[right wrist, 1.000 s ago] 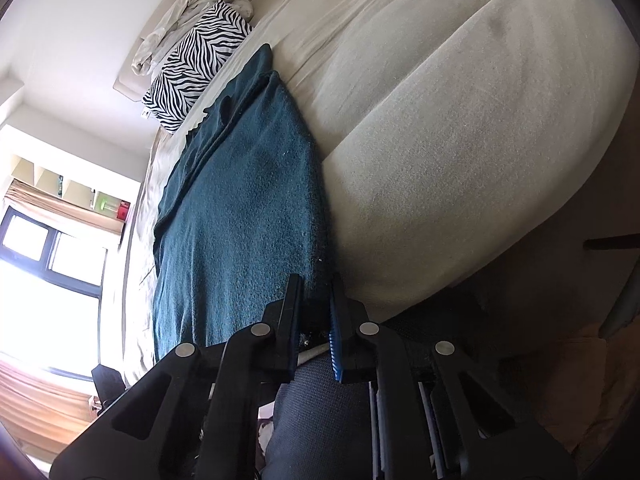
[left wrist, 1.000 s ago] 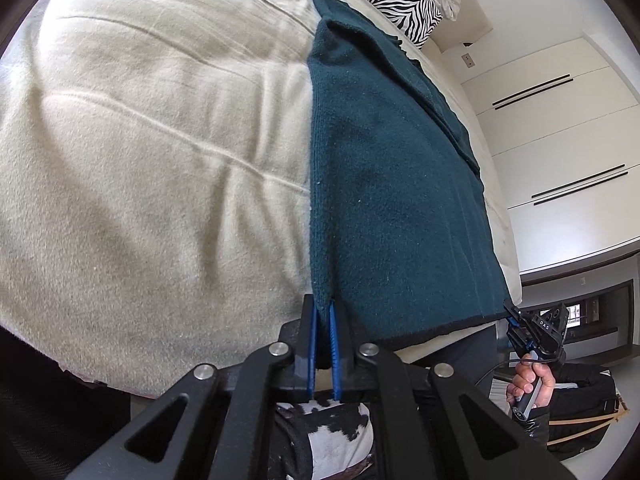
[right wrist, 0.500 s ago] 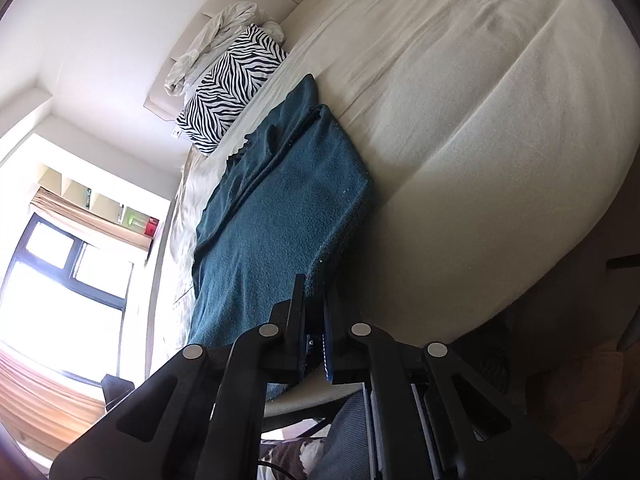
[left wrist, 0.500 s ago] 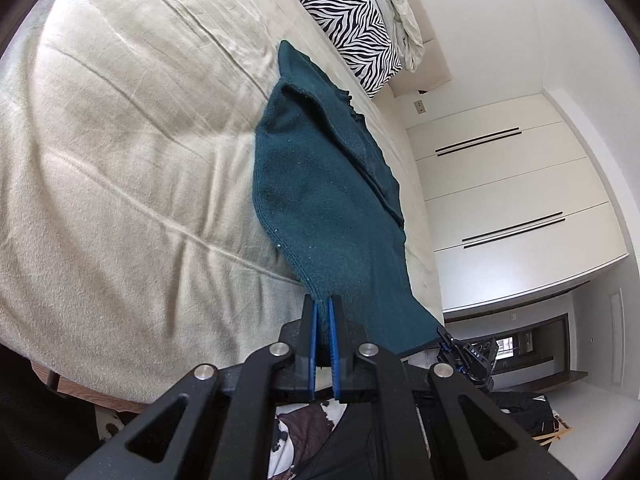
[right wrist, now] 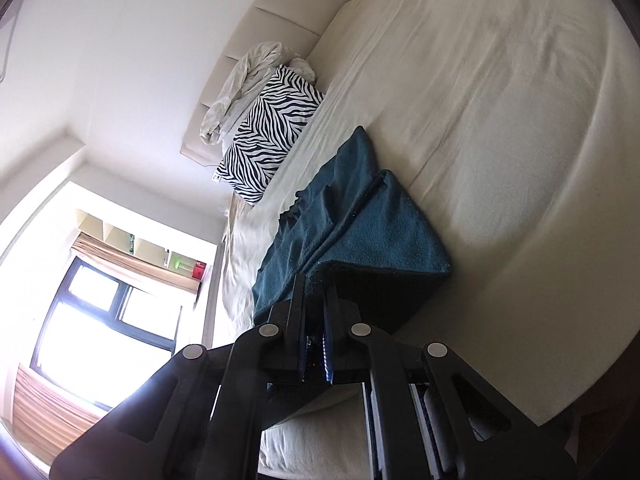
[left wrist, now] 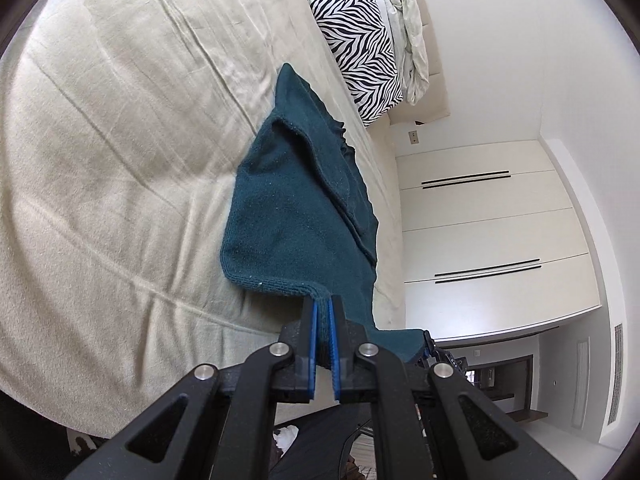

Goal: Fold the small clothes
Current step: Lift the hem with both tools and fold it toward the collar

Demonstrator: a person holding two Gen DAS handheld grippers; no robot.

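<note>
A dark teal knit garment (left wrist: 288, 216) lies on the cream bed (left wrist: 120, 140), its near hem lifted off the sheet. My left gripper (left wrist: 322, 305) is shut on one near corner of that hem. In the right wrist view the same teal garment (right wrist: 384, 224) rises toward the camera, and my right gripper (right wrist: 314, 286) is shut on its other near corner. The raised edge sags between the two grips, and the far part stays bunched on the bed. My right gripper (left wrist: 430, 346) also shows at the garment's far corner in the left wrist view.
A zebra-striped pillow (left wrist: 360, 52) and a crumpled pale sheet (left wrist: 412, 48) lie against the headboard. White wardrobe doors (left wrist: 488, 224) stand beyond the bed's side. In the right wrist view a bright window (right wrist: 104, 320) is at lower left.
Both grippers have risen and drawn back, lifting the garment's near hem off the bed. The flat garment now humps up and bunches toward the pillow.
</note>
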